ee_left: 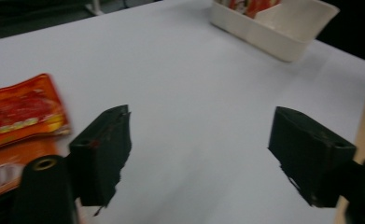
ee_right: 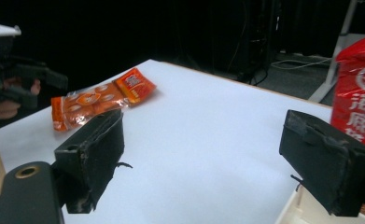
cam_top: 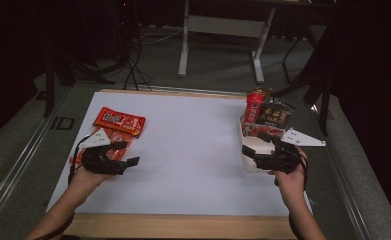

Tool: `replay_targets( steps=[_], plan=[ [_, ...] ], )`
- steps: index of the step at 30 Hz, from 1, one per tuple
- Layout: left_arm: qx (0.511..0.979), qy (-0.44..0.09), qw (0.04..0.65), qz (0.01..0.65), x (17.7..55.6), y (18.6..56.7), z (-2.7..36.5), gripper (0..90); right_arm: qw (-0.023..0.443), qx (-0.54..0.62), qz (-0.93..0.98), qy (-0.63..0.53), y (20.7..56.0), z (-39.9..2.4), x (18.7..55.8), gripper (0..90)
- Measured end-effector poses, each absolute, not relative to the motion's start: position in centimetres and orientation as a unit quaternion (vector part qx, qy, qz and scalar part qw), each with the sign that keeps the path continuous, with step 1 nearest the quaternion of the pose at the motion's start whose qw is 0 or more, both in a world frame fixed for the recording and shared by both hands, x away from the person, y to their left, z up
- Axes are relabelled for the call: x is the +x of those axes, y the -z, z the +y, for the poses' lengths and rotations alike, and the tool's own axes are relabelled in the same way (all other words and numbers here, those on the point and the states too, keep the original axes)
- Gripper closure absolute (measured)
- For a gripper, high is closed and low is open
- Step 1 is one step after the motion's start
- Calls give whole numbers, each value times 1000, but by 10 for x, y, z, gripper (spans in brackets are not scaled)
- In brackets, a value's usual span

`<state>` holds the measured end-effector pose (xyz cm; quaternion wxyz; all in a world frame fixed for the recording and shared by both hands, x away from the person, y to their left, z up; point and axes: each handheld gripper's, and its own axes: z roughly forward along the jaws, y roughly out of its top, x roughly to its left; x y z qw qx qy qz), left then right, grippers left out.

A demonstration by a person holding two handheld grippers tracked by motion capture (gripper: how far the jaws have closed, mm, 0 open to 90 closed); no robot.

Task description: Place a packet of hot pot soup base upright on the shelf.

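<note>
Right now two snack packets are lying at the left side of the white surface (cam_top: 193,150): a red packet (cam_top: 119,121) farther from the person and an orange packet (cam_top: 114,145) overlapping its near edge. In the right gripper view the same pair is sitting together, the orange packet (ee_right: 80,106) nearer the table's edge and the red packet (ee_right: 134,84) touching it behind. The left gripper (cam_top: 127,153) is hovering just beside the orange packet, its body over the packet's near end, and it is pointing toward the middle of the surface. In the left gripper view its jaws are standing spread with nothing between them, only bare white sheet, and the orange packet (ee_left: 5,165) and red packet (ee_left: 24,109) are lying off to the left of them. Well apart, at the right side, a white tray (cam_top: 245,159) is holding several upright snack packets, among them a tall red bag (cam_top: 254,106) and a dark packet (cam_top: 272,116). The right gripper (cam_top: 255,144) is hanging over the near part of that tray, its jaws also spread and holding nothing; in its own view the red bag (ee_right: 357,100) is standing just beyond the right jaw, and the tray's rim (ee_right: 293,211) is showing below.
</note>
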<state>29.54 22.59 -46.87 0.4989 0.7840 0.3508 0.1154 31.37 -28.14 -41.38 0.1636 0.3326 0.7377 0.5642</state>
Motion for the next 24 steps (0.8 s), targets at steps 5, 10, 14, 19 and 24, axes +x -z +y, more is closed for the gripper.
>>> replay_targets(
  steps=[5, 10, 14, 19, 24],
  plan=[
    [778, -147, 480, 377, 295, 469, 249, 354, 162, 326, 744, -560, 417, -275, 315, 137],
    [768, -171, 453, 418, 300, 471, 274, 508, 166, 319, 748, -559, 419, -273, 313, 137],
    [757, -175, 440, 450, 306, 473, 293, 657, 165, 319, 750, -555, 422, -273, 313, 139],
    [753, -183, 409, 482, 316, 479, 314, 791, 161, 316, 759, -546, 428, -270, 314, 140],
    [750, -189, 381, 507, 325, 488, 327, 895, 154, 310, 765, -543, 432, -268, 314, 140]
  ],
)
